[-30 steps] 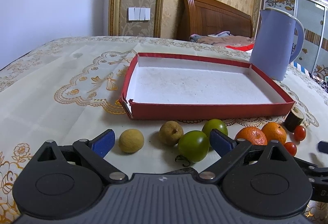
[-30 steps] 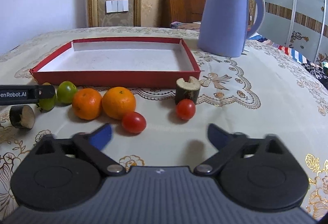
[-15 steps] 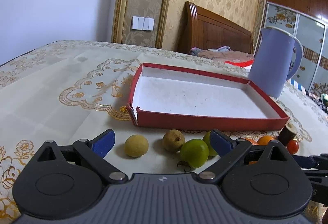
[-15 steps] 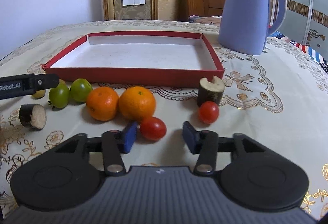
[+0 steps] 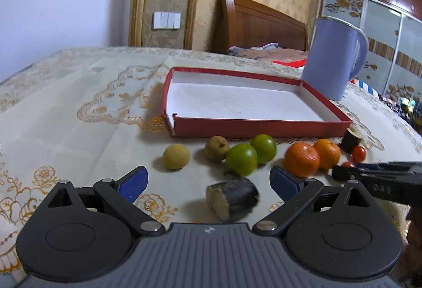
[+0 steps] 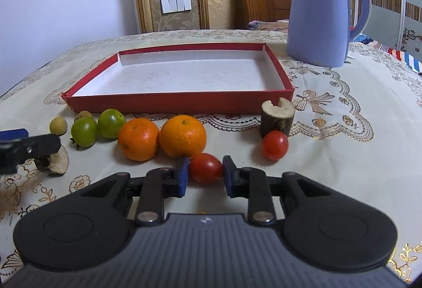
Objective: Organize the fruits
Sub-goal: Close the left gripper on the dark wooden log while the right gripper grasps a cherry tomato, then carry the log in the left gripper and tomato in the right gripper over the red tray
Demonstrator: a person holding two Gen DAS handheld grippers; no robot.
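My right gripper [image 6: 205, 175] is closing on a red tomato [image 6: 205, 167] that rests on the tablecloth, and both blue pads press its sides. Just beyond lie two oranges [image 6: 182, 135], a second tomato [image 6: 275, 145] and two green fruits [image 6: 84, 131]. The red box [image 6: 179, 101] behind them has a bare white floor. My left gripper [image 5: 208, 180] stands open low over the cloth. A dark cut piece with a pale face [image 5: 232, 198] lies between its fingers, untouched. A yellow fruit [image 5: 176, 157] and a brownish one [image 5: 216, 148] sit ahead of it.
A lilac kettle [image 6: 321, 14] stands at the back right of the box. A short dark stump with a notched top [image 6: 277, 118] sits by the box's right corner. The right gripper's arm [image 5: 374, 178] reaches in low at the right of the left wrist view.
The right gripper's jaws went from wide open to closed on the near tomato. The left gripper drew back, so the dark cut piece now shows between its fingers.
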